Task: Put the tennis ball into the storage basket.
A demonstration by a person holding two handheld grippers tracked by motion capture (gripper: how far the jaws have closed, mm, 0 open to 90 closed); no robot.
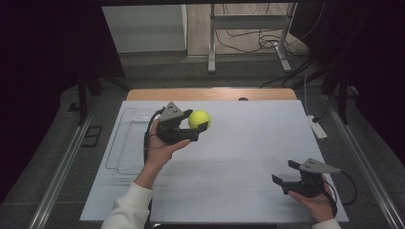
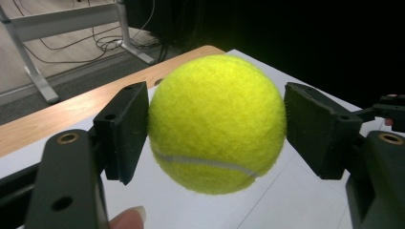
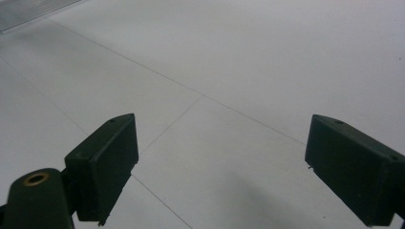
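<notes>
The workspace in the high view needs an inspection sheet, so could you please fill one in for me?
Surface: white table sheet, bare around the hands; wooden edge at the far side.
Job's things: yellow tennis ball, held above the sheet.
Clutter: clear plastic tray at the sheet's left edge; nothing seen in it.
Grippers: left gripper shut on the ball, a pad on either side; right gripper open, nothing between its jaws, low over the near right corner.
Cables: one trails from each gripper; loose cables on the floor beyond.
Surroundings: metal stand, white power strip, dark curtains on both sides.
</notes>
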